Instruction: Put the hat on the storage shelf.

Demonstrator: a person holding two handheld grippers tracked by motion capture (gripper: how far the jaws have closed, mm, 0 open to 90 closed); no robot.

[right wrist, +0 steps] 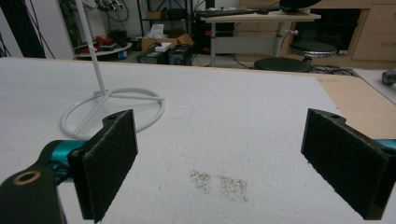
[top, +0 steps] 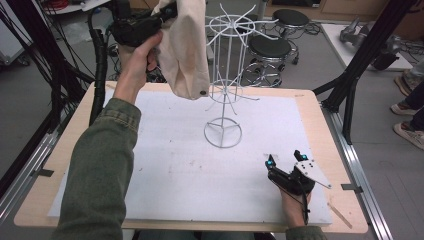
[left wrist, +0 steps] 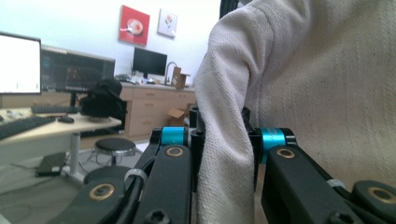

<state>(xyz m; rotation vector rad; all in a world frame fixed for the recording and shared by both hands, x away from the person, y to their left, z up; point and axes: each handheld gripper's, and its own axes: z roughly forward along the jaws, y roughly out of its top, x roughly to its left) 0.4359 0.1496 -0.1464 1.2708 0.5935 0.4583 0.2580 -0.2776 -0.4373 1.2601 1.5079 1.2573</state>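
**Cloth bag lifted beside wire stand**

Hung above the table's point(top: 320, 125) far-left part, just beside the white wire stand point(top: 223, 75): cream cloth bag point(top: 184, 50), clamped in left gripper point(top: 165, 20). Rested near the front-right corner, jaws wide apart: right gripper point(top: 284, 160).

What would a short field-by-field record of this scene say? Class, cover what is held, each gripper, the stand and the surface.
held thing: cream cloth bag, lifted off the table
left gripper: shut on a fold of the cloth bag, raised beside the top of the stand
right gripper: open, nothing between its pads, low over the white mat
wire stand: white, upright, ring base on the mat, no item hung on it
white mat: covers the wooden table
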